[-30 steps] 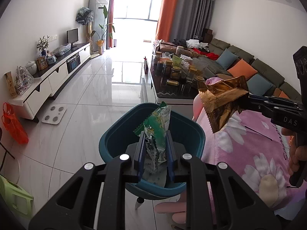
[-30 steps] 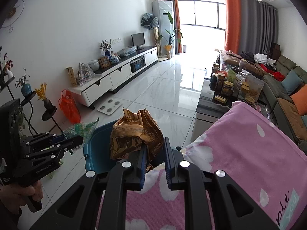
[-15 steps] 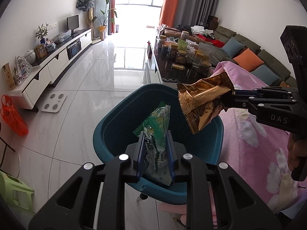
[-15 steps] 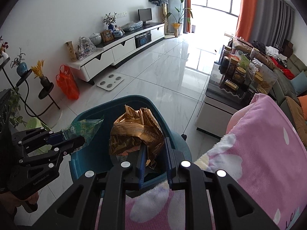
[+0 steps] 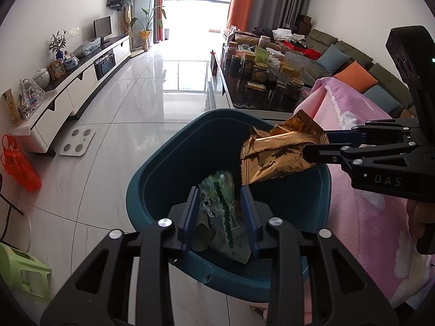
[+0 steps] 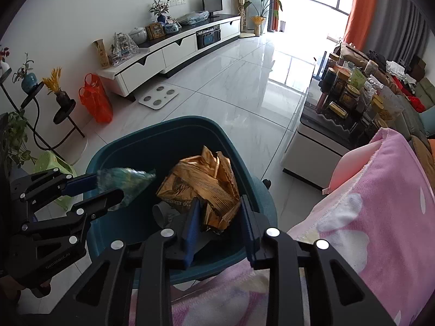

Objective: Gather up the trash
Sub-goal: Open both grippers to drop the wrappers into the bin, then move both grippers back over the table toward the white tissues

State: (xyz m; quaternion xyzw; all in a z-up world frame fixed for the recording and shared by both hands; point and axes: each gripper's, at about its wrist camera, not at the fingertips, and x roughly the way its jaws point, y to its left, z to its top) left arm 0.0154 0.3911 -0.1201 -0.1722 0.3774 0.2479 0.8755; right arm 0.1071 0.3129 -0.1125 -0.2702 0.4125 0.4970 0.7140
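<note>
Left wrist view: our left hand-held gripper [image 5: 218, 212] is opening around the green wrapper [image 5: 220, 203], the right hand-held gripper [image 6: 218, 217] around the gold wrapper [image 6: 201, 184]; the teal bin [image 5: 152, 168] sits directly below both.

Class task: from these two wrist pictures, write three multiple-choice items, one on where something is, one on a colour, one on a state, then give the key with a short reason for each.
1. Where is the gold wrapper?
A. on the floor
B. over the open bin
C. on the TV cabinet

2. What colour is the bin?
A. teal
B. red
C. white

3. How do the left tongs stand around the green wrapper?
A. out of view
B. spread, with gaps beside it
C. clamped flat on it

Key: 1 B, it hangs between the right tongs above the bin's opening; 2 A, its wall and rim are teal in both views; 3 B, the jaws are opening and the wrapper sits loose between them.
</note>
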